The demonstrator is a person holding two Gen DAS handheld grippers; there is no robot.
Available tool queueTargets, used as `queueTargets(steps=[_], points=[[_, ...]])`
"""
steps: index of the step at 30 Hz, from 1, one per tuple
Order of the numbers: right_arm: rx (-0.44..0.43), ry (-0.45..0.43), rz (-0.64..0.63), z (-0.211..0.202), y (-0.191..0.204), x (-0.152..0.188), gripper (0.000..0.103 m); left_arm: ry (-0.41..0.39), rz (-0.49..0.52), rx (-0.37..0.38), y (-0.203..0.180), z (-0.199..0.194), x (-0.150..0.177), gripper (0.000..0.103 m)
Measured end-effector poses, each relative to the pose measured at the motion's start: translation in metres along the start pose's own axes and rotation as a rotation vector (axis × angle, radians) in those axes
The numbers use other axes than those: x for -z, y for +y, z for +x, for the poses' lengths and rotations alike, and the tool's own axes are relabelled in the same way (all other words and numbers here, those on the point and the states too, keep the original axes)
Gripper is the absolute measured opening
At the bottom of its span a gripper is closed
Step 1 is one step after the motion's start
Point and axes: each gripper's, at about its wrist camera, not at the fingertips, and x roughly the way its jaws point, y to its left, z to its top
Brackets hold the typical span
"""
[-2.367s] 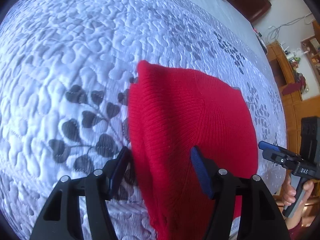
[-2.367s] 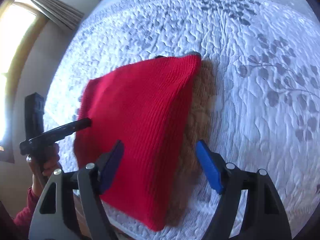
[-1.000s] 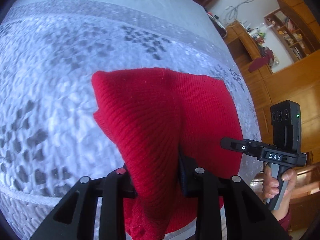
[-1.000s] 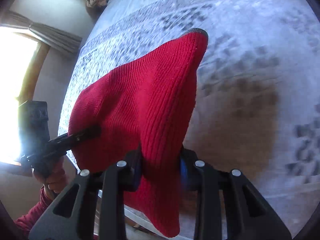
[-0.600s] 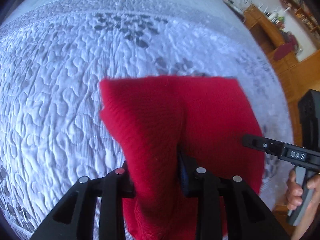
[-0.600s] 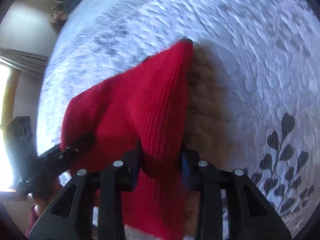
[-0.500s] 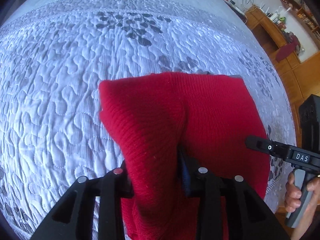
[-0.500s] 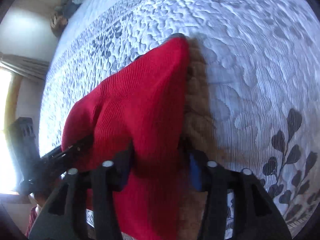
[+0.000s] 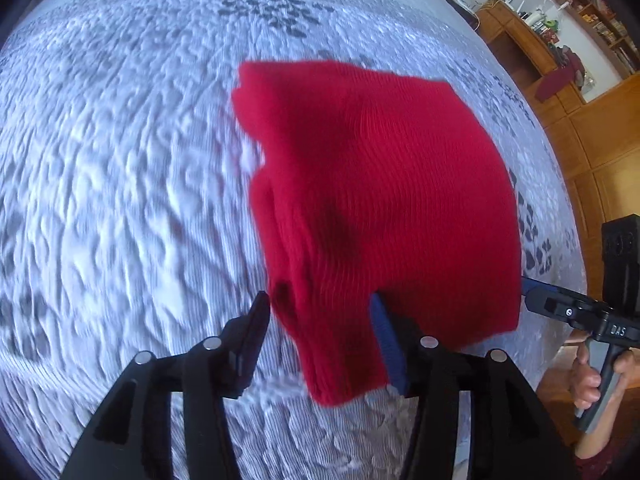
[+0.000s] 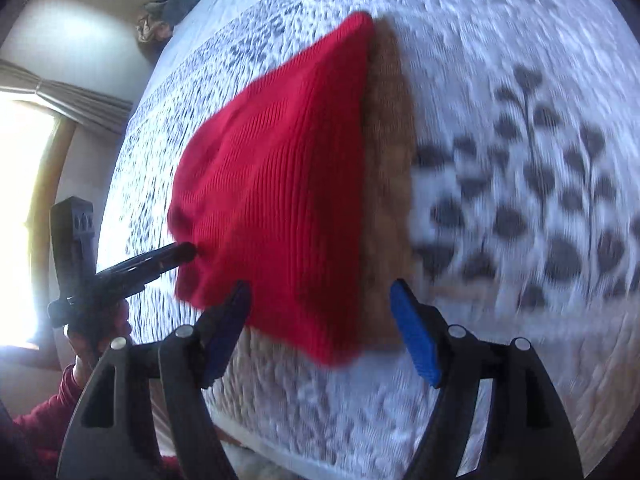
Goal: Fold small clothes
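Just letting go after a fold: red ribbed knit garment (image 9: 380, 200) lying mid-frame on the white quilted leaf-print bedspread (image 9: 120, 160), left gripper (image 9: 320, 316) and right gripper (image 10: 320, 304) jaws just been opening, cloth between but unpinched. Next up, probably backing off and regripping. Only legible writing: "DAS", lower right.

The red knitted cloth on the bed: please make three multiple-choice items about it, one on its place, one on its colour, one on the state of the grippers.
1. Where does the knitted cloth lie?
A. on the quilted bedspread
B. on a wooden shelf
C. on the floor

2. What colour is it?
A. blue
B. red
C. grey

3. How do the left gripper and right gripper stand?
A. both clamped on the cloth
B. only one open
C. both open

Key: 1 A, the leaf-patterned quilt surrounds it; 2 B, plainly red in both views; 3 C, their jaws have just been opening, pads apart, cloth edge between them.
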Motion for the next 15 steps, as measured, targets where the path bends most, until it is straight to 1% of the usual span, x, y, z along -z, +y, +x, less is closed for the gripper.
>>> queueTargets(steps=[2, 5, 7, 8, 9, 10, 11, 12, 14, 15], points=[[0.003, -0.001, -0.001, 0.001, 0.002, 0.01, 0.072, 0.004, -0.017, 0.01, -0.001, 0.003, 0.008, 0.053], [-0.018, 0.012, 0.023, 0.011, -0.001, 0.019, 0.07, 0.016, -0.078, 0.044, 0.002, 0.009, 0.013, 0.053], [-0.028, 0.012, 0.036, 0.018, -0.001, 0.016, 0.058, 0.01, -0.09, 0.046, 0.0, 0.011, 0.015, 0.051], [-0.038, 0.013, 0.046, 0.02, -0.002, 0.014, 0.054, 0.008, -0.083, 0.037, -0.001, 0.012, 0.015, 0.05], [-0.049, 0.015, 0.06, 0.022, -0.004, 0.013, 0.045, 0.006, -0.075, 0.026, -0.004, 0.013, 0.015, 0.043], [-0.056, 0.018, 0.072, 0.023, -0.005, 0.012, 0.032, 0.008, -0.07, 0.024, -0.007, 0.014, 0.014, 0.039], [-0.066, 0.02, 0.081, 0.024, -0.006, 0.01, 0.025, 0.01, -0.073, 0.019, -0.01, 0.016, 0.013, 0.033], [-0.101, 0.025, 0.103, 0.021, -0.008, 0.01, 0.019, 0.004, -0.076, 0.004, -0.012, 0.014, 0.013, 0.026], [-0.131, 0.022, 0.121, 0.011, -0.011, 0.011, 0.016, -0.006, -0.064, -0.023, -0.018, 0.011, 0.012, 0.02], [-0.142, 0.015, 0.118, 0.002, -0.01, 0.013, 0.015, -0.011, -0.054, -0.037, -0.02, 0.009, 0.012, 0.018]])
